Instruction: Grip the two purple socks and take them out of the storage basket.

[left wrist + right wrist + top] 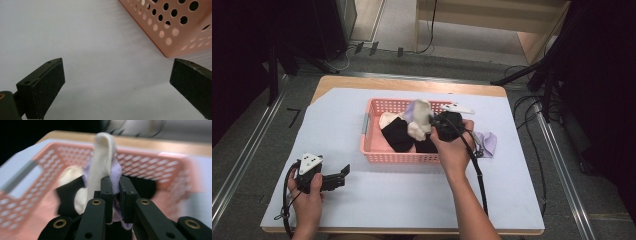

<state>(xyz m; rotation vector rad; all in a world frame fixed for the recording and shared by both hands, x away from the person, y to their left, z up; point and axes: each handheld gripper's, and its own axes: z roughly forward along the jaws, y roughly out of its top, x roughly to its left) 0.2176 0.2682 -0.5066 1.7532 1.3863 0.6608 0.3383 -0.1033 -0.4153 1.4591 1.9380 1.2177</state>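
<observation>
A pink perforated basket (374,152) stands mid-table holding black and cream socks (398,134). My right gripper (430,121) hangs over the basket, shut on a lilac and cream sock (419,116) that is lifted above the pile. In the right gripper view the jaws pinch the lilac cloth (115,176), with the cream part (101,162) draped over the top and the basket (155,162) behind. My left gripper (346,172) rests on the table at the front left, open with nothing between its fingers (42,88). The basket's corner (172,35) lies ahead of it.
Another lilac sock (487,144) lies on the white sheet to the right of the basket. The sheet (402,200) covers a wooden table. Cables and dark stands surround the table on the floor.
</observation>
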